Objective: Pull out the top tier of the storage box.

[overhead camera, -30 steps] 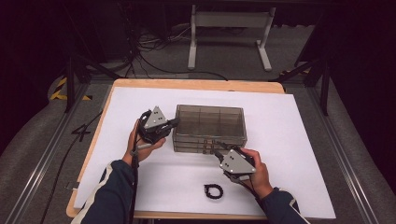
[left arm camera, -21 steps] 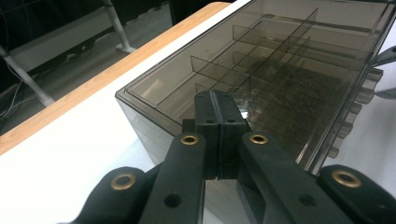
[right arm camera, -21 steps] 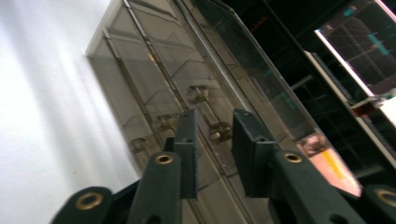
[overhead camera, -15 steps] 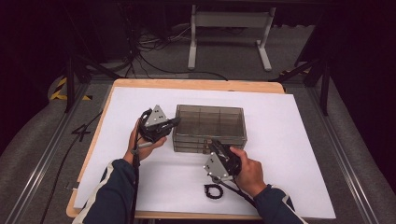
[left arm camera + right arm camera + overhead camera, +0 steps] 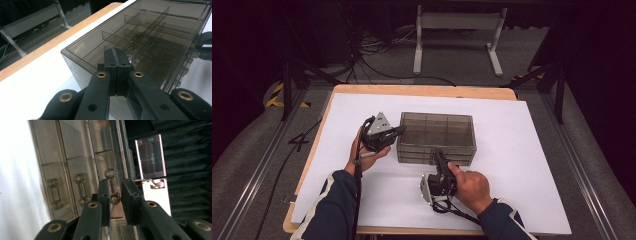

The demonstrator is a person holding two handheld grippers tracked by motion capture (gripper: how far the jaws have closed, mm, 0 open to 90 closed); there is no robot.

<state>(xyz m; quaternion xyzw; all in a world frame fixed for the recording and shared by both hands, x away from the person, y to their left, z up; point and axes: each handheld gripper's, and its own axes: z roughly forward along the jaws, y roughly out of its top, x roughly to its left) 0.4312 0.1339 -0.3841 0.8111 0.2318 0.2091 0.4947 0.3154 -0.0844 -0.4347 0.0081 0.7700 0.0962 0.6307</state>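
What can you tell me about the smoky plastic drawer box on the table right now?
The drawer box is translucent smoky-grey plastic, rectangular, standing flat on the white table cover. Thin dividers show through its top. Its near face carries stacked drawers with small clear bar handles. The left gripper, jaws together, rests on the box's top by its left edge. The right gripper has its jaws on either side of one handle, not yet closed on it.

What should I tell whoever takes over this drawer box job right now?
Left gripper: jaws shut, empty, pressed on the top near corner of the smoky drawer box, bracing it.
Right gripper: jaws open, straddling the top drawer handle, not yet clamped.
Box sits mid-table on the white sheet; drawers look closed.
Left to do, probably: close on the handle, pull the drawer out.
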